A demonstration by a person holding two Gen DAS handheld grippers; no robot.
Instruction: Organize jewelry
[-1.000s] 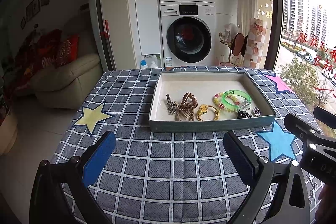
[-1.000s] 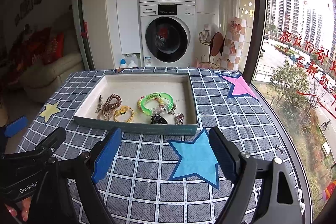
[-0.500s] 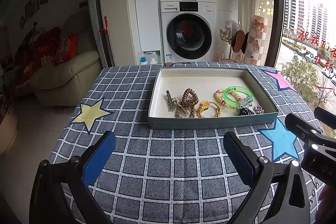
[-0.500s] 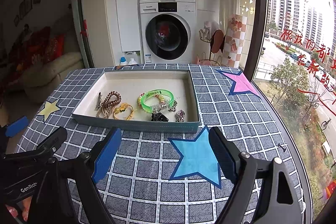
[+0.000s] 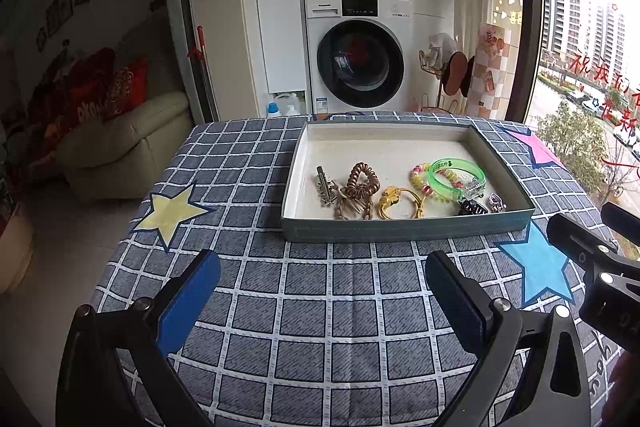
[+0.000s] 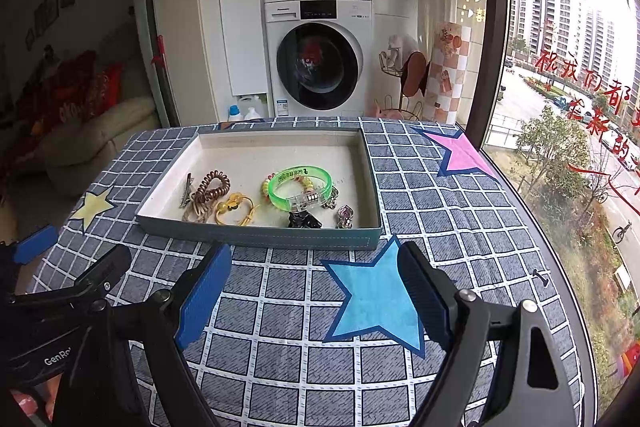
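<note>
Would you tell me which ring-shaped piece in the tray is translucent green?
The green bangle, overlapping the beaded bracelet; the coiled hair tie is brown.

The table (image 5: 320,307) is covered by a grey-blue cloth with a white grid. The cloth has star patches: a yellow star (image 5: 170,213) near the left edge, a blue star (image 6: 376,297) toward the near right, and a pink star (image 6: 460,153) at the far right corner. A shallow tray (image 5: 400,229) stands directly on the cloth, in the far half.
</note>
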